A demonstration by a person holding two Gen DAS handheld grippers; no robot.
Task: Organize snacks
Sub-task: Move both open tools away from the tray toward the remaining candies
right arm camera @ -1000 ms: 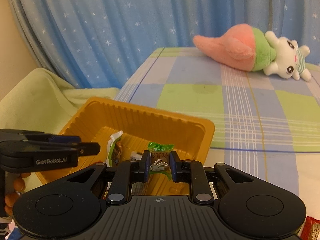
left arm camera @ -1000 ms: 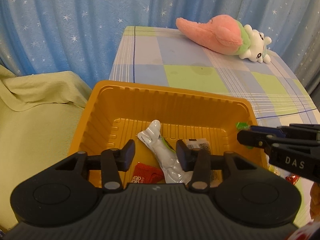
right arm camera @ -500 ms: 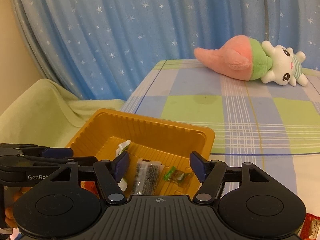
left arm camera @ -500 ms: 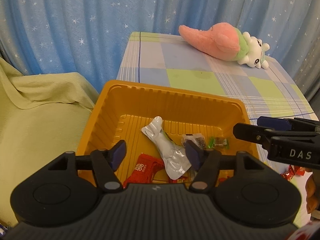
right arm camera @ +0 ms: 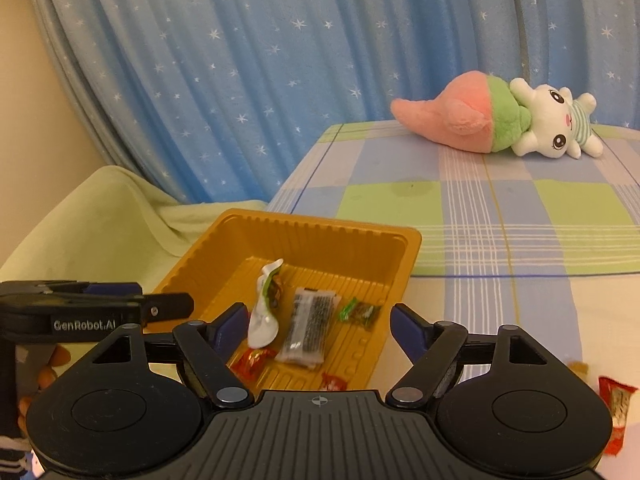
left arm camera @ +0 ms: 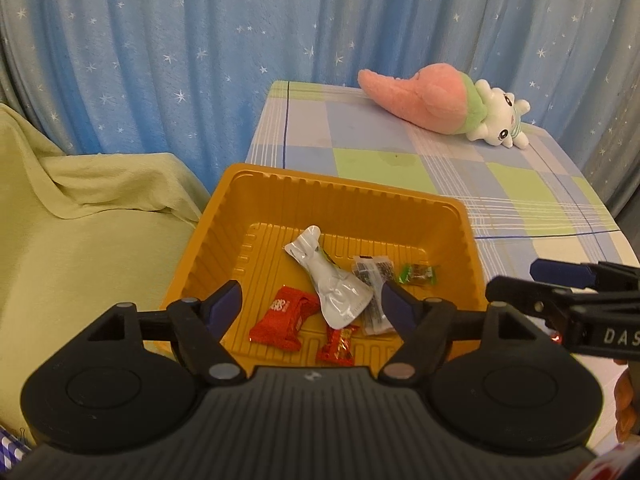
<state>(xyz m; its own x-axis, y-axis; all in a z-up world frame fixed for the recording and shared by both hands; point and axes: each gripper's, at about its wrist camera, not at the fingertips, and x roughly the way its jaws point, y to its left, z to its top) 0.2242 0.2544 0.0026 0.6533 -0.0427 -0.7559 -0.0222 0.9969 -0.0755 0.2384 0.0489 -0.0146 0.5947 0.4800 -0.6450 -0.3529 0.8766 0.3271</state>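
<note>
Two claws hover wide open and empty above your orange tray (left arm camera: 332, 196): the left claw (left arm camera: 312, 306) and the right claw (right arm camera: 314, 320). The snacks inside include a green candy (right arm camera: 360, 312). A red wrapper (right arm camera: 616, 412) lies loose on the counter (right arm camera: 520, 312) to the right; approach it low and close across its narrow middle.

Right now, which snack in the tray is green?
The small green-wrapped candy by the right wall of the orange tray. The others there are a white pouch, a clear dark-filled packet and two red wrappers.
</note>
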